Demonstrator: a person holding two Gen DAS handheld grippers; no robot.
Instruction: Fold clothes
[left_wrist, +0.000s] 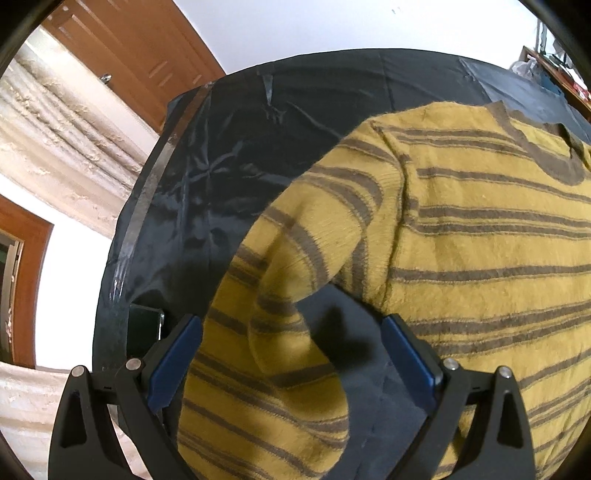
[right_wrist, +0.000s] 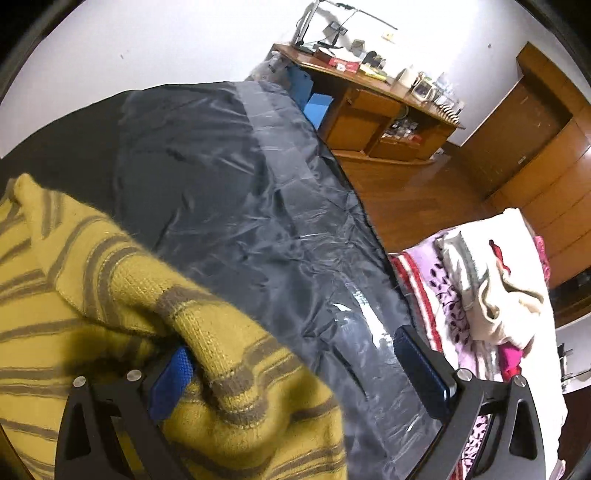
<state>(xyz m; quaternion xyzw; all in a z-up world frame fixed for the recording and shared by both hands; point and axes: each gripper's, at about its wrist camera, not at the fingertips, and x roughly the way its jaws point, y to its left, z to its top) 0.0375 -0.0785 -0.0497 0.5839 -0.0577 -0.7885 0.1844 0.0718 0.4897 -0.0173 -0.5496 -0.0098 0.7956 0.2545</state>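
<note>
Here the striped sweater (left_wrist: 461, 236) lies between both gaping tools, left tool (left_wrist: 291, 354) and right tool (right_wrist: 295, 365).

From my end I count one striped sweater (left_wrist: 461, 240), one dark table cover (left_wrist: 229, 166), two grippers – left (left_wrist: 291, 354) and right (right_wrist: 295, 365) – and one wooden desk (right_wrist: 384, 110).

Bare dark sheet (right_wrist: 229, 192) beside sprawling sweater (left_wrist: 461, 240).

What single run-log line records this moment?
task: fold clothes | striped sweater spread on dark cover | left gripper open over sleeve | right gripper open, fabric between fingers | fold not started
</note>
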